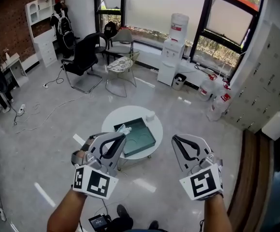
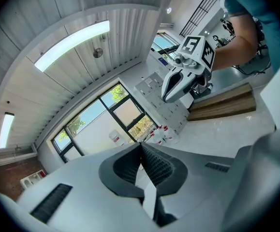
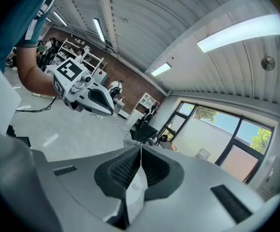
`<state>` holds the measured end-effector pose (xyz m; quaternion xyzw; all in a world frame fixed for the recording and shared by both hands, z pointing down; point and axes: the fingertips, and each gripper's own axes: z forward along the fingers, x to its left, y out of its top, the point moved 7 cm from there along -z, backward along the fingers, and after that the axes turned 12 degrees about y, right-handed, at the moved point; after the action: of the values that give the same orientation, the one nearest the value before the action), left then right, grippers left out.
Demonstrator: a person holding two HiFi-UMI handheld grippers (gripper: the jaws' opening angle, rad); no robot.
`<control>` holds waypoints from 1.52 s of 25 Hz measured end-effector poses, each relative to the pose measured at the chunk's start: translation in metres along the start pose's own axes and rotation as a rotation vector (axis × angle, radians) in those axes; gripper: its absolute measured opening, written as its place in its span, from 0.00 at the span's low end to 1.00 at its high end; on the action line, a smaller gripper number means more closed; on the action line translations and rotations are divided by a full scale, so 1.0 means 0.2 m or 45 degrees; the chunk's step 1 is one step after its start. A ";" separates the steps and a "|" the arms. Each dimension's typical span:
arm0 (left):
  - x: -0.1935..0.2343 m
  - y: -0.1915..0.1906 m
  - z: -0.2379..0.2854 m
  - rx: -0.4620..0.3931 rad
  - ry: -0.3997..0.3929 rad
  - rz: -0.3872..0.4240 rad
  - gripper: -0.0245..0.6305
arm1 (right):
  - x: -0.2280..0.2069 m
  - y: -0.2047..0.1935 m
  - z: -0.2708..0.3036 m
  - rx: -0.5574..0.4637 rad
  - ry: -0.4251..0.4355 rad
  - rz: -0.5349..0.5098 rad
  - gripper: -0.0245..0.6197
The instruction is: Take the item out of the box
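The left gripper is held up beside the round table, its jaws together on nothing. On the table's near half sits the teal box, with a crumpled white item at its left corner. The right gripper is likewise closed and empty. I judge the reach hasn't begun; next, one gripper must descend and spread its jaws. Only the head view shows the box; both gripper views face the ceiling and windows.

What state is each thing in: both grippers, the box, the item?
Left gripper: shut, empty, in the air.
Right gripper: shut, empty, in the air.
Box: open-topped, on the round table.
Item: white, at the box's left corner, untouched.
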<state>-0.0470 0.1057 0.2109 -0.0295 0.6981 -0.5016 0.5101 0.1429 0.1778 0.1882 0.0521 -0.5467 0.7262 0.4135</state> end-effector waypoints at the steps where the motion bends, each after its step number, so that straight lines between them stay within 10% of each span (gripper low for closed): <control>1: 0.03 -0.04 0.03 -0.009 -0.008 0.000 0.07 | -0.01 0.01 0.05 0.007 -0.007 0.004 0.10; 19: 0.51 -0.60 0.34 0.052 0.051 -0.020 0.07 | -0.29 0.13 0.86 -0.034 0.055 -0.021 0.10; 38: 0.47 -0.72 1.19 0.371 0.290 -0.015 0.07 | -1.10 -0.31 1.54 -0.262 0.396 -0.105 0.10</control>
<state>0.0160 -0.1776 0.2578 0.0976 0.6710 -0.6006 0.4238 0.2112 -0.1957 0.2401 -0.0809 -0.5450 0.6482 0.5256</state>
